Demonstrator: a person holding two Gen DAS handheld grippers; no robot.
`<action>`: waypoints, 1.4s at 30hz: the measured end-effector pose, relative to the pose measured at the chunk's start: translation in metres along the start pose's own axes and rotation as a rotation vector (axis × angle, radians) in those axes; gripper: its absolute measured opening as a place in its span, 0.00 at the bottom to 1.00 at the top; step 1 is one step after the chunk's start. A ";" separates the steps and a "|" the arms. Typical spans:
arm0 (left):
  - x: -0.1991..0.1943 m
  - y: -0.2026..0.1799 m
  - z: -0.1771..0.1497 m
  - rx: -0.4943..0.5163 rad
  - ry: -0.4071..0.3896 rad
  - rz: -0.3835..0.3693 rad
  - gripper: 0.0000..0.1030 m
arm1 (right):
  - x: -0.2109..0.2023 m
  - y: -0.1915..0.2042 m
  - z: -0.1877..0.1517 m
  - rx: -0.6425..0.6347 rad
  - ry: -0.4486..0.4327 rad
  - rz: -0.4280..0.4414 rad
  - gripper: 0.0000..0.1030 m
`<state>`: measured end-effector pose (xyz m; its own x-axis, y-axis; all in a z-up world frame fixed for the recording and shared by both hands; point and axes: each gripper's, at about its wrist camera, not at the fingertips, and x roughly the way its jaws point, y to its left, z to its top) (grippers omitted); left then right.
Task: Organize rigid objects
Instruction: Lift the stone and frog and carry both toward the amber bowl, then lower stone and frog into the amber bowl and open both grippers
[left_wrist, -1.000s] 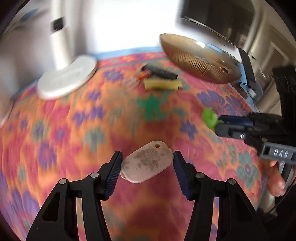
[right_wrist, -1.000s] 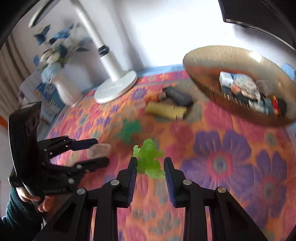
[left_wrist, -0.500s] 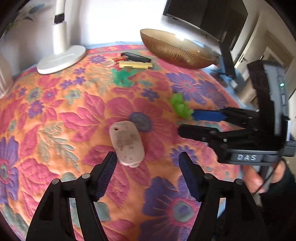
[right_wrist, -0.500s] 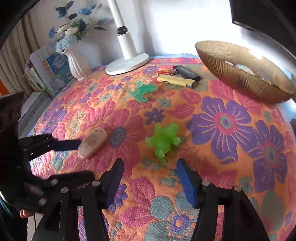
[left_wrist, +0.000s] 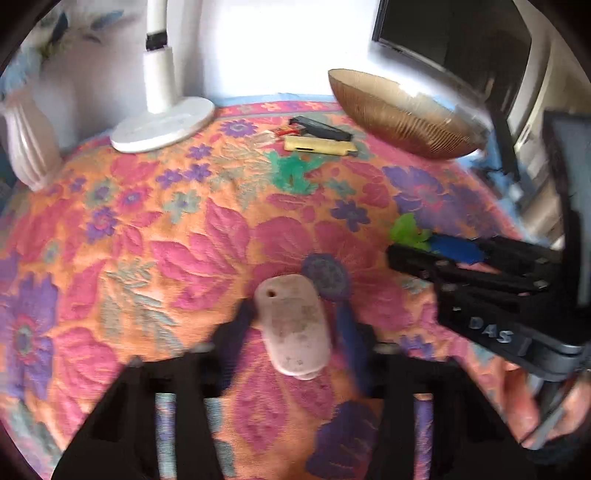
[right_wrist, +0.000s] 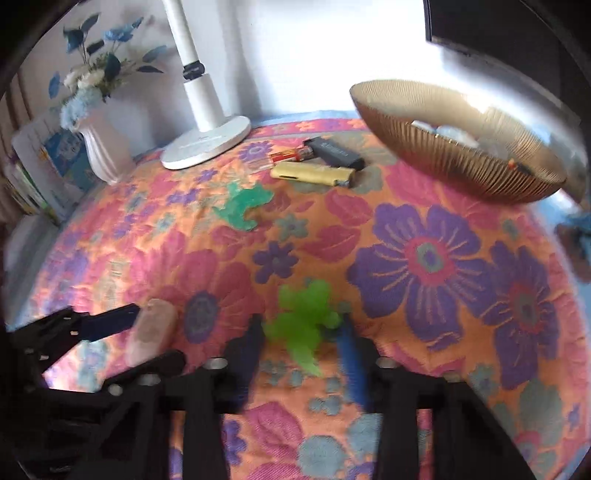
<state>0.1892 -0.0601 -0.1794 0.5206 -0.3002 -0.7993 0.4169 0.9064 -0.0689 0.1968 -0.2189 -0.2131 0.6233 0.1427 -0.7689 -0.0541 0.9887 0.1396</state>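
Observation:
A pinkish flat stone (left_wrist: 293, 326) with a small hole lies on the flowered cloth between the fingers of my left gripper (left_wrist: 295, 325); the jaws stand close on both sides, blurred. It also shows in the right wrist view (right_wrist: 151, 332). A bright green toy frog (right_wrist: 304, 325) lies between the fingers of my right gripper (right_wrist: 303, 336), jaws near its sides; it also shows in the left wrist view (left_wrist: 408, 230). A ribbed amber bowl (right_wrist: 454, 162) with small items stands at the back right.
A darker green frog (right_wrist: 243, 206), a yellow lighter (right_wrist: 314, 173), a black lighter (right_wrist: 334, 151) and a red one (right_wrist: 290, 156) lie at the back. A white lamp base (right_wrist: 207, 146) and a white vase (right_wrist: 105, 151) stand at the back left.
Both grippers set their objects on the cloth and opened half a second ago. Now both have moved forward around the stone and the frog, with the jaws narrower.

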 end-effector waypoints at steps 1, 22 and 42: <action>-0.001 -0.002 -0.001 0.016 -0.003 0.013 0.32 | -0.002 -0.001 -0.001 0.002 -0.006 0.011 0.35; -0.058 -0.052 0.118 0.107 -0.248 -0.077 0.32 | -0.104 -0.112 0.066 0.174 -0.244 -0.089 0.35; 0.038 -0.131 0.243 0.095 -0.198 -0.229 0.32 | -0.070 -0.220 0.163 0.315 -0.159 -0.202 0.35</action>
<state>0.3361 -0.2624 -0.0559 0.5365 -0.5536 -0.6369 0.6026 0.7797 -0.1702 0.2926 -0.4537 -0.0886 0.7108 -0.0865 -0.6980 0.3081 0.9304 0.1984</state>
